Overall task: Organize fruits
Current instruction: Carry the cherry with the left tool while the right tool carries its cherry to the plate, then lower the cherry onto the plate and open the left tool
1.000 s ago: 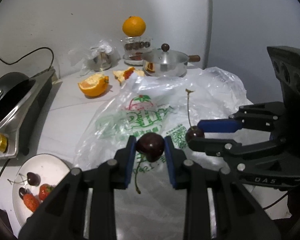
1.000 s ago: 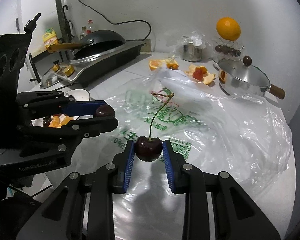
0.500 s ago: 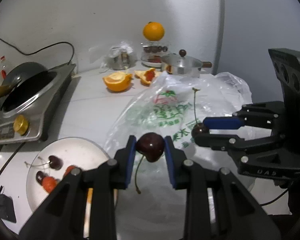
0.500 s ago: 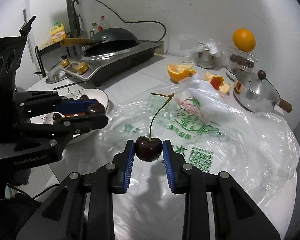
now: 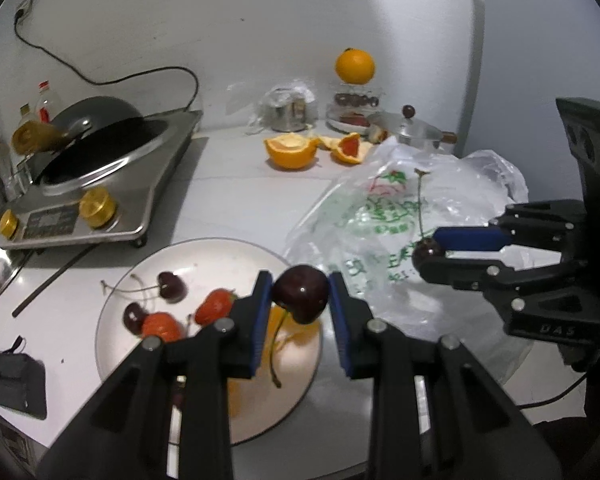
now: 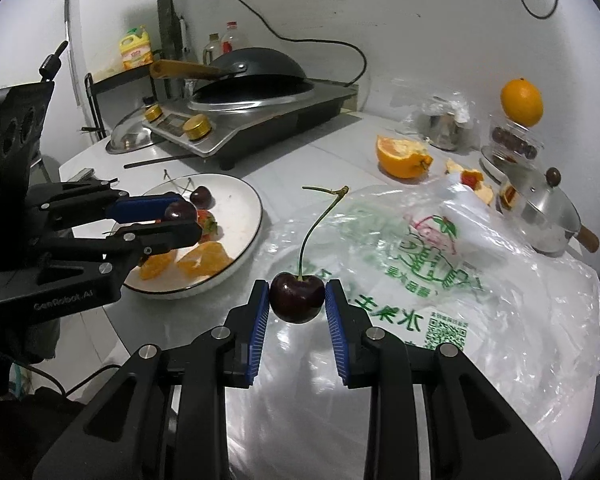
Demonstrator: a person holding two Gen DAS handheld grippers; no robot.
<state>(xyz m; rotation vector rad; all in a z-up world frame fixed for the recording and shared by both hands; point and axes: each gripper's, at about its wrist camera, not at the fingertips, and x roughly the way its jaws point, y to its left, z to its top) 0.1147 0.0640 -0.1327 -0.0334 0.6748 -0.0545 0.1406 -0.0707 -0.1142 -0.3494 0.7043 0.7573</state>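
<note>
Both jaws clamp a cherry (image 5: 300, 299) (image 6: 297, 297) at mid-body; light, probably soft and bruisable, so grip gently

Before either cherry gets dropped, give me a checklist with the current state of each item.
1. Left gripper shut on left cherry: ok.
2. Right gripper shut on right cherry: ok.
3. Left cherry over the plate: ok.
4. Right cherry over the plate: not ok, it hangs over the plastic bag.
5. Bare landing spot on the plate clear of strawberries and orange pieces: ok.
6. Left cherry's height above the plate: cannot tell.
</note>
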